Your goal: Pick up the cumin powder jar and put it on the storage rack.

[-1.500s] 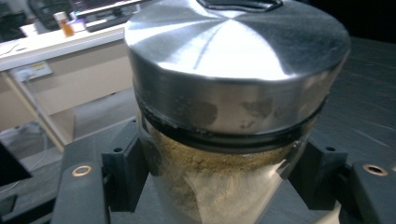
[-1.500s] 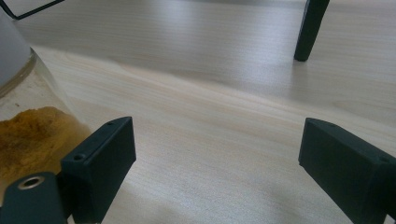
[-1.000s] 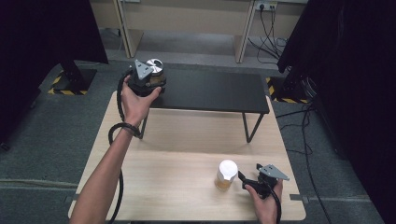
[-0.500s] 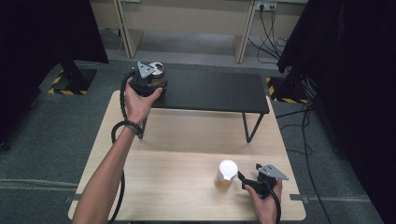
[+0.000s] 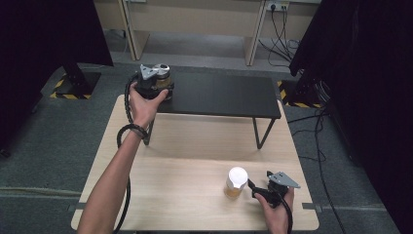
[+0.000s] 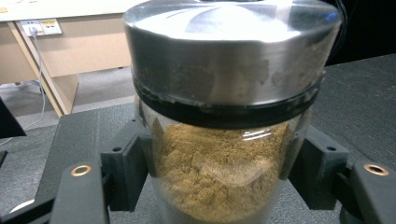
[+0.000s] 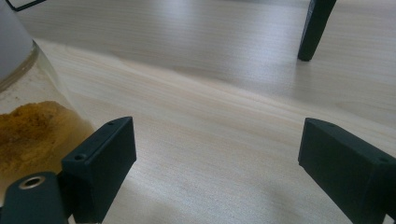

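In the upper left of the high view, the left gripper (image 5: 157,87) is clamped on a metal-lidded jar (image 6: 224,140) of brown powder, at the left end of a black shelf (image 5: 229,95). Lower right, the right gripper (image 5: 256,187) rests with jaws wide and empty beside a white-lidded jar (image 5: 236,181). Set too near the shelf's edge, the held jar could tip off. The pale wooden tabletop (image 5: 185,190) stands on grey carpet.

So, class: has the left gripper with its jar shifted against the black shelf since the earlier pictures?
Yes. The left gripper, shut on the metal-lidded jar, has edged slightly right along the black shelf, measured against its left end.
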Demonstrator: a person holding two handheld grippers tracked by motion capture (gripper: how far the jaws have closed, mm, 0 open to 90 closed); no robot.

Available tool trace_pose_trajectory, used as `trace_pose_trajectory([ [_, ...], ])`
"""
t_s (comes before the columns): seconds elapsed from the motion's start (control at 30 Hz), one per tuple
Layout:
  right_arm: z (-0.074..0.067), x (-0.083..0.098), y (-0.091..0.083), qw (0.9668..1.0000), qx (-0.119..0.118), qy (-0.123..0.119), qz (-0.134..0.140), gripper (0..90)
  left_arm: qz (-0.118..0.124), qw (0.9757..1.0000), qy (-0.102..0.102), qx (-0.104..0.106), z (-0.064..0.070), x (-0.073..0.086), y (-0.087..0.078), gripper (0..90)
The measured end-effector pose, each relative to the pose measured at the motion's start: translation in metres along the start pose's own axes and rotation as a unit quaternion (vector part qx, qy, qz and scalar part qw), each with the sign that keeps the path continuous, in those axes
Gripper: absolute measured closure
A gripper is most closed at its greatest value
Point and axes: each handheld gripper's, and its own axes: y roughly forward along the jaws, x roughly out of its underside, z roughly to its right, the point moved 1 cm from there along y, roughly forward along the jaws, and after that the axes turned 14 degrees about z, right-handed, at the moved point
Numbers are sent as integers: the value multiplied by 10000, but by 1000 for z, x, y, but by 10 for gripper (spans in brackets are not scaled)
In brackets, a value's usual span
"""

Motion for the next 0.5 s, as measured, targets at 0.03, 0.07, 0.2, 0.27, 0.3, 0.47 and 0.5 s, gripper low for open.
trace_pose_trajectory([
  [0.03, 0, 0, 0, 10000, 2, -3, -2, 115, 3, 10000, -16, 7, -1, 0, 0, 297],
  [0.07, 0, 0, 0, 10000, 3, -7, 1, 115, 4, 10000, -20, 17, -1, 1, 0, 297],
  [0.2, 0, 0, 0, 10000, 3, -4, 8, 115, -11, 10000, 1, 46, -2, 2, 1, 287],
  [0.27, 0, 0, 0, 10000, 2, -3, 12, 115, 9, 10000, 4, 68, -2, 4, 1, 212],
  [0.3, 0, 0, 0, 10000, 0, 4, 14, 115, 60, 10000, 28, 38, 0, 6, 0, 180],
  [0.47, 1, 0, 0, 10000, -2, 47, -1, 115, 212, 9992, 331, 32, 7, 10, -8, 100],
  [0.5, 1, 0, 0, 10000, -2, 40, -5, 115, 206, 9992, 348, 51, 8, 9, -9, 75],
])
